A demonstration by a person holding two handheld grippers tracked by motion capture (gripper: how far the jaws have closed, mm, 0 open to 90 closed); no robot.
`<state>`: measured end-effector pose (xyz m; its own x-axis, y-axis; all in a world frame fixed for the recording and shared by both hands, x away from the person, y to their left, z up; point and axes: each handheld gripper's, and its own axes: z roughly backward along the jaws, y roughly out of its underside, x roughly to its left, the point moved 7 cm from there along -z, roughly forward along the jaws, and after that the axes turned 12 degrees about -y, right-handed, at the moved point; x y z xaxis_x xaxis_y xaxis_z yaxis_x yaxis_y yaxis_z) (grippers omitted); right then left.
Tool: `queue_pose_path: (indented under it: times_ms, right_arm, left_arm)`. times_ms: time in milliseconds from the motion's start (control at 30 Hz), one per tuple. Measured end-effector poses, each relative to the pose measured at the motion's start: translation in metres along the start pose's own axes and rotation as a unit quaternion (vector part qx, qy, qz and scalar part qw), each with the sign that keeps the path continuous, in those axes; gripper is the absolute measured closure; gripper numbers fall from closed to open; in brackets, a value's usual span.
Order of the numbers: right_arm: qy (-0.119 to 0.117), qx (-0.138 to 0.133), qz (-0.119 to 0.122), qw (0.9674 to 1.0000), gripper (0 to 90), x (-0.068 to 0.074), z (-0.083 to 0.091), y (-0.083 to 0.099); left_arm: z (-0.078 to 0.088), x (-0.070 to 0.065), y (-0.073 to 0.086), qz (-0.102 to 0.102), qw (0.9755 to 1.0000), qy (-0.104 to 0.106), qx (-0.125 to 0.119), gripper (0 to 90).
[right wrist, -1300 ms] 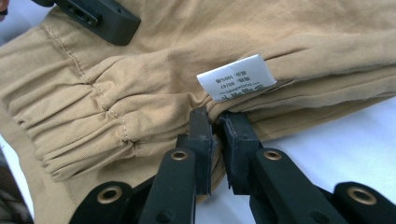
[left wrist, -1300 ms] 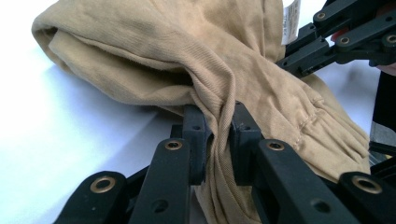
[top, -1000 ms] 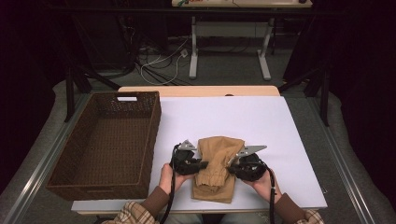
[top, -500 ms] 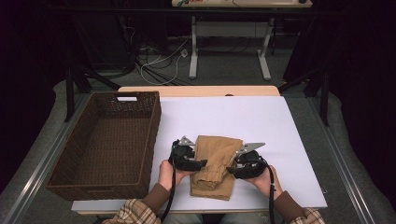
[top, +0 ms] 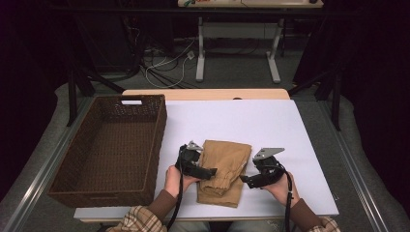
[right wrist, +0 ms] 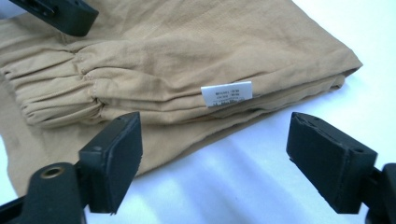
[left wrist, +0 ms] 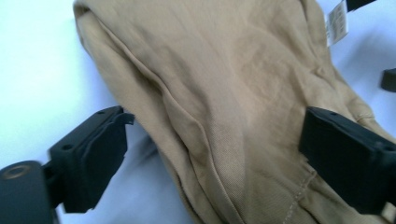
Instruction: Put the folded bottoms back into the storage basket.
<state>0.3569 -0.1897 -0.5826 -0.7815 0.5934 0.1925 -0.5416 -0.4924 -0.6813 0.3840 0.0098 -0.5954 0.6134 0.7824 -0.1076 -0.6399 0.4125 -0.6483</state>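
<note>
**Both tools let go of the folded tan garment**

The one folded tan garment (top: pixel 225 171) lies on the white surface (top: pixel 270 125), in the lower middle of the high view, its gathered elastic edge toward the bottom and a small white label (right wrist: pixel 226 94) on its right side. A second ago both tools sat pressed against its sides; now the cloth lies flatter and wider, and the right one sits a little farther out to the right.

There are two tools. The left tool (left wrist: pixel 212 154) has just been opening: its jaws stand apart, one over the bare surface, the other above the cloth, with a fold of the garment between them but not pinched. The right tool (right wrist: pixel 212 163) has also just been opening; its jaws stand wide, just beside the garment's labelled edge, with mostly white surface between them.

One dark wicker basket (top: pixel 63 179) stands at the left of the frame, touching the surface's left edge.
</note>
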Motion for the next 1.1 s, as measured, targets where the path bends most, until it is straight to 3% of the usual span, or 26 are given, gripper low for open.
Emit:
queue_pose_path:
  times_ms: [267, 500, 600, 900, 1000, 1100]
  right_arm:
    - [-0.005, -0.005, 0.006, 1.0000, 15.4, 0.001, 0.005, 0.001]
    - [-0.008, -0.002, 0.006, 0.9999, 15.1, 0.001, 0.004, 0.002]
    - [-0.007, -0.001, 0.007, 0.9999, 15.0, 0.001, 0.004, 0.002]
    - [-0.012, 0.002, 0.006, 0.9999, 15.1, 0.001, 0.002, 0.003]
    - [-0.013, 0.001, 0.006, 0.9999, 15.2, 0.001, 0.002, 0.003]
    - [-0.014, 0.001, 0.007, 0.9999, 15.1, 0.001, 0.002, 0.003]
  left_arm:
    - [-0.009, -0.001, 0.002, 0.001, 0.9999, -0.004, 0.017, 4.3]
    - [-0.011, -0.006, 0.004, -0.011, 0.9996, -0.011, 0.022, 18.1]
    - [-0.009, -0.012, 0.004, -0.016, 0.9997, 0.007, 0.018, 33.6]
    - [-0.010, -0.019, 0.006, -0.037, 0.9989, 0.027, 0.011, 68.1]
    - [-0.011, -0.022, 0.006, -0.051, 0.9984, 0.023, 0.008, 74.7]
    - [-0.011, -0.021, 0.006, -0.047, 0.9985, 0.026, 0.006, 77.5]
